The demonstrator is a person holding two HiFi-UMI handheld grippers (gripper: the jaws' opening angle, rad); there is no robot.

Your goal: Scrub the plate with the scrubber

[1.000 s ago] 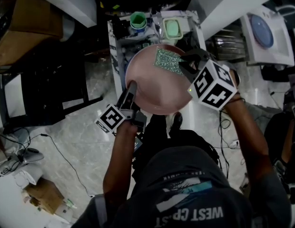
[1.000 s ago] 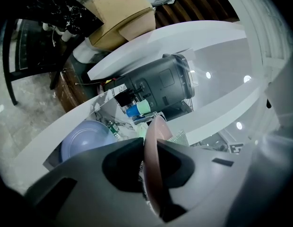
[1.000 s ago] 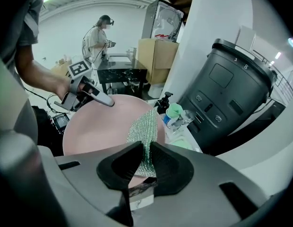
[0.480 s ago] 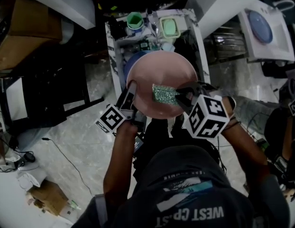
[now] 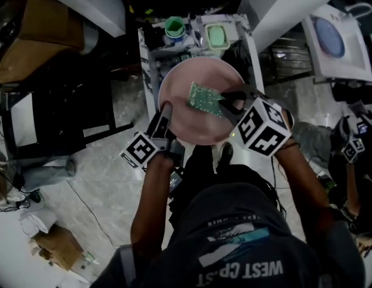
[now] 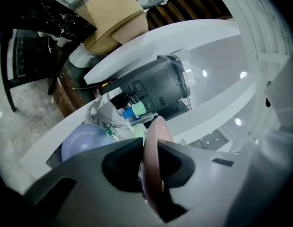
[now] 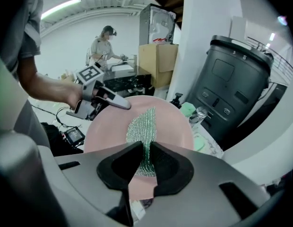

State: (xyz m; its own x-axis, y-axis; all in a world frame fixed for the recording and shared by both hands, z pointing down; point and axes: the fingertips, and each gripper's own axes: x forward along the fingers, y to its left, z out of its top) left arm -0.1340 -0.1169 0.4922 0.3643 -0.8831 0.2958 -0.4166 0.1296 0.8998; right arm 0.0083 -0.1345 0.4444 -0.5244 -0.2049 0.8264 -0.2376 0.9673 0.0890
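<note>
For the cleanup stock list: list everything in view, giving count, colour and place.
plate: one, pink, held above the table
scrubber: one, glittery green, against the plate's face
cup: one, green, table's far end
tub: one, pale green, right of the cup
dish: one, lavender, on the table below the plate
bin: one, dark grey, beyond the table
cardboard box: one, brown, far left
appliance: one, white with a round blue window, far right
other person: one, in the background
left gripper: one, grey, shut on the plate's rim
right gripper: one, grey, shut on the scrubber
</note>
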